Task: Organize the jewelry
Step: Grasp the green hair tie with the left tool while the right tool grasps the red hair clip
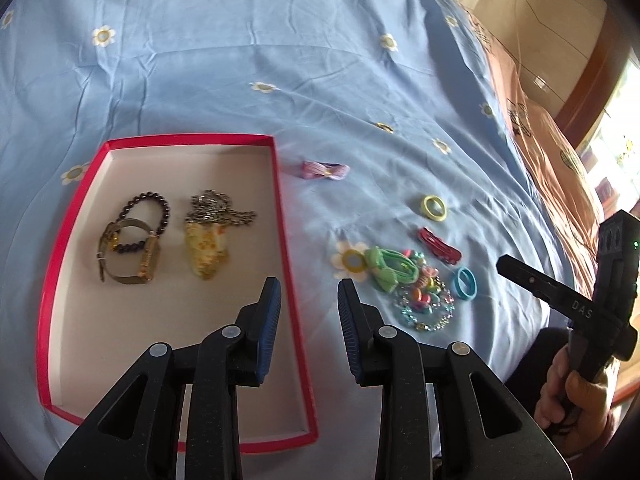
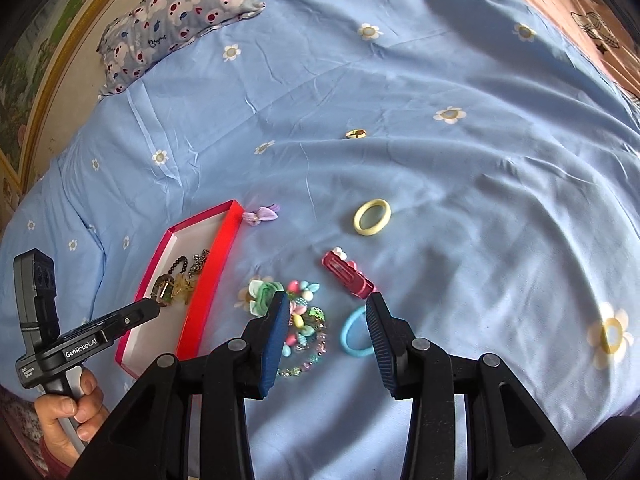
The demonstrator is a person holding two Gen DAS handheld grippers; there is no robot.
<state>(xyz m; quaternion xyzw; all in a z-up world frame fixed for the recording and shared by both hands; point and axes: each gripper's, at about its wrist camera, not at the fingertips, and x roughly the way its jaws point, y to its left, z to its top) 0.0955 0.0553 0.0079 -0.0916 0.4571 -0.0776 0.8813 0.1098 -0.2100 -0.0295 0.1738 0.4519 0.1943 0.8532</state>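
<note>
My right gripper (image 2: 327, 322) hangs with jaws apart and nothing held, the beaded bracelet pile (image 2: 306, 326) and blue ring (image 2: 356, 334) lying just beyond, low centre of frame. My left gripper (image 1: 309, 304), also apart and holding nothing, straddles the red tray (image 1: 288, 216) edge; farther up lies the red clip (image 2: 347, 273), long axis running upper left to lower right.

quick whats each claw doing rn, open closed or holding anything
Left claw: open, holding nothing, above the red box's right edge.
Right claw: open, holding nothing, above the blue hair tie.
</note>
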